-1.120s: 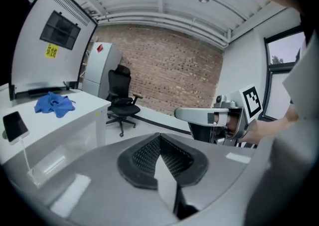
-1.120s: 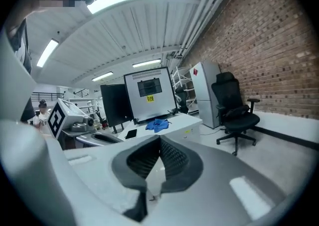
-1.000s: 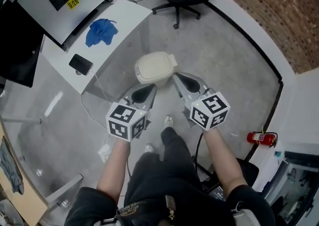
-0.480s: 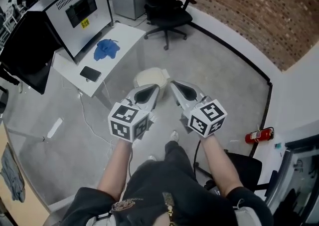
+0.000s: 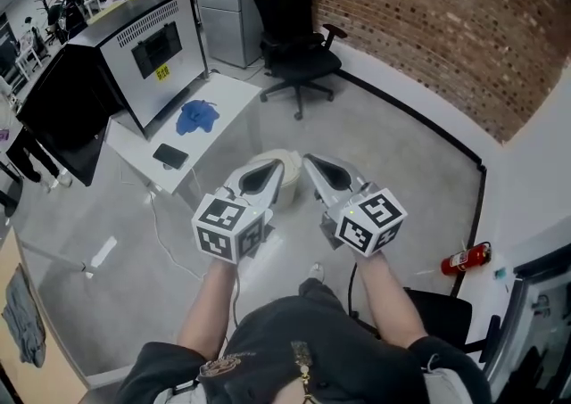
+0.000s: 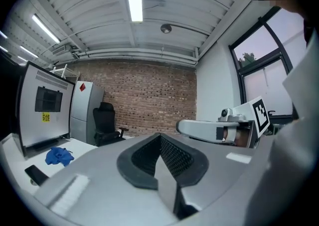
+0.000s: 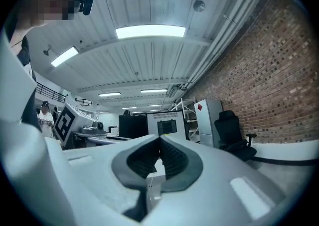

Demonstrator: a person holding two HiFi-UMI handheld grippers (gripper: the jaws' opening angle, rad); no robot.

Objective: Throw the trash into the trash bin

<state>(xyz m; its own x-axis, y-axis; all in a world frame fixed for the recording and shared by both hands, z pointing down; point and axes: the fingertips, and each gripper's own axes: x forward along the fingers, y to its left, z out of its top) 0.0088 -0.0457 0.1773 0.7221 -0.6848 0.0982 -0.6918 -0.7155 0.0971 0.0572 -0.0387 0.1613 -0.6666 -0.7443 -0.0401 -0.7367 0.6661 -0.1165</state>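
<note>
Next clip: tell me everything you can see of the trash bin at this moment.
The trash bin is cream-coloured and rounded, plastic by its look, seen from above in the head view. It stands on the grey floor beside the white table. Only part of its top shows, between and above the shut left gripper and right gripper, which hang in front and hide the rest. Whether its lid is open cannot be told. Nothing visibly touches it.
</note>
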